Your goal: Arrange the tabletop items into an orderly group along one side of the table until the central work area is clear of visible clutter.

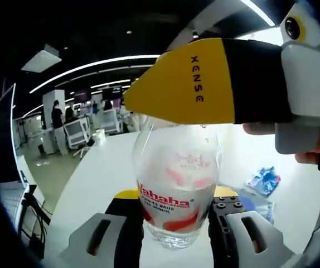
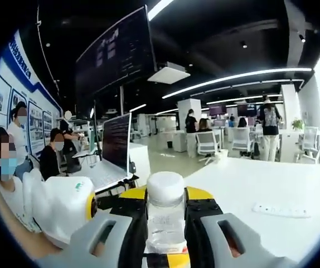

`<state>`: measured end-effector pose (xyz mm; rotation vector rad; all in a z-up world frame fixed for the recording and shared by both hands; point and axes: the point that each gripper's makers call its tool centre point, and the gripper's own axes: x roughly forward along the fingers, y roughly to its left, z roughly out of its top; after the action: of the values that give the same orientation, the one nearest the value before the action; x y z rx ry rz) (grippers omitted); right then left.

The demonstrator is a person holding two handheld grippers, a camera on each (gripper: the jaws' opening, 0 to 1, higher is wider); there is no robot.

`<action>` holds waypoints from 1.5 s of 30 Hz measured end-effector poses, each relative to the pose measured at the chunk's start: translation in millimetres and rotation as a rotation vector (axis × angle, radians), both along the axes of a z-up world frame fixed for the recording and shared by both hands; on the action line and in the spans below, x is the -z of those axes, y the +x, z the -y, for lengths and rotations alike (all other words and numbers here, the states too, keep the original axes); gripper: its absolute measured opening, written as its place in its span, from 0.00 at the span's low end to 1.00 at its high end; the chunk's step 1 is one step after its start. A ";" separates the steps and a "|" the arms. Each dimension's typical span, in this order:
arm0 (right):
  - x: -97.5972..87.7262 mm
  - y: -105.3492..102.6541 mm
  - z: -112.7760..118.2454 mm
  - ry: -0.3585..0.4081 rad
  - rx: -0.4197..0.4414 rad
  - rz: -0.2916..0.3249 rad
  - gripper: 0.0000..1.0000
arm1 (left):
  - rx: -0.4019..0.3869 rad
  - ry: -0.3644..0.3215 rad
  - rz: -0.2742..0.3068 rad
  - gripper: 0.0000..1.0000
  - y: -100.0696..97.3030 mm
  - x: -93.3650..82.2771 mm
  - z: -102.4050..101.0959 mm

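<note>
My left gripper (image 1: 174,223) is clamped on the lower body of a clear, crinkled plastic bottle (image 1: 177,184) with a red-and-white label, standing upright over the white desk (image 1: 93,178). My right gripper (image 2: 165,218) is clamped just under its smooth white cap (image 2: 165,187). A blue wrapper (image 1: 264,180) lies near the desk's far edge. An open office surrounds us.

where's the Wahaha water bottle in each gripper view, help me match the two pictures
Left gripper view: the Wahaha water bottle stands bottom centre between the left gripper's jaws, body and red label facing the camera; the right gripper closes over its top.
Right gripper view: its white cap and neck sit bottom centre between the right gripper's jaws.
Shared landmark: the white table, seen at right in the right gripper view.
</note>
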<state>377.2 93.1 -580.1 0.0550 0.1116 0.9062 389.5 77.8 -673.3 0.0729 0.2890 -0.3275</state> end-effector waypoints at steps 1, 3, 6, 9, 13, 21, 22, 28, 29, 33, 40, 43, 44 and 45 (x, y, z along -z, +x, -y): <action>-1.1 -0.2 0.4 0.004 -0.002 0.001 0.20 | 0.007 -0.007 0.005 0.41 -0.4 -2.2 0.5; -3.9 -0.1 1.4 0.005 -0.011 0.006 0.19 | 0.027 -0.022 0.010 0.41 -2.1 -4.7 1.7; -7.2 -0.8 4.2 0.006 -0.030 0.010 0.19 | 0.089 -0.028 0.031 0.40 -7.4 -7.9 6.2; -8.7 -3.6 6.9 0.006 -0.060 0.011 0.19 | 0.158 -0.072 0.038 0.49 -13.4 -10.7 11.8; -14.5 -11.6 10.4 0.013 -0.118 0.022 0.19 | 0.335 -0.104 0.055 0.68 -30.4 -9.2 19.0; -26.7 -32.3 15.9 0.049 -0.246 0.029 0.19 | 0.550 -0.269 0.029 0.82 -53.6 -19.5 22.2; -26.9 -34.6 15.6 0.050 -0.253 0.026 0.19 | 0.573 -0.287 0.024 0.80 -55.9 -22.0 23.7; -30.2 -49.5 15.0 0.080 -0.326 -0.003 0.19 | 0.700 -0.344 0.006 0.75 -65.3 -31.6 32.2; -31.6 -51.0 15.6 0.085 -0.335 -0.005 0.19 | 0.721 -0.353 0.007 0.75 -64.5 -33.6 31.4; -35.9 -55.4 17.1 0.104 -0.362 -0.008 0.20 | 0.816 -0.399 0.003 0.67 -78.0 -44.7 38.9; -39.8 -62.6 16.5 0.134 -0.406 -0.028 0.20 | 0.871 -0.371 0.000 0.50 -84.5 -47.5 43.9; -38.2 -66.5 13.9 0.124 -0.419 -0.026 0.20 | 0.873 -0.341 -0.001 0.42 -83.8 -44.7 44.3; -37.9 -67.2 13.5 0.124 -0.422 -0.029 0.20 | 0.872 -0.329 -0.006 0.41 -83.4 -42.5 43.2; -37.2 -67.4 13.1 0.122 -0.421 -0.032 0.20 | 0.879 -0.339 -0.009 0.40 -84.4 -43.4 43.8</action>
<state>309.7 80.0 -542.8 0.1637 0.0988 1.3329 305.1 34.0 -629.9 -0.1439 0.1930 -1.2440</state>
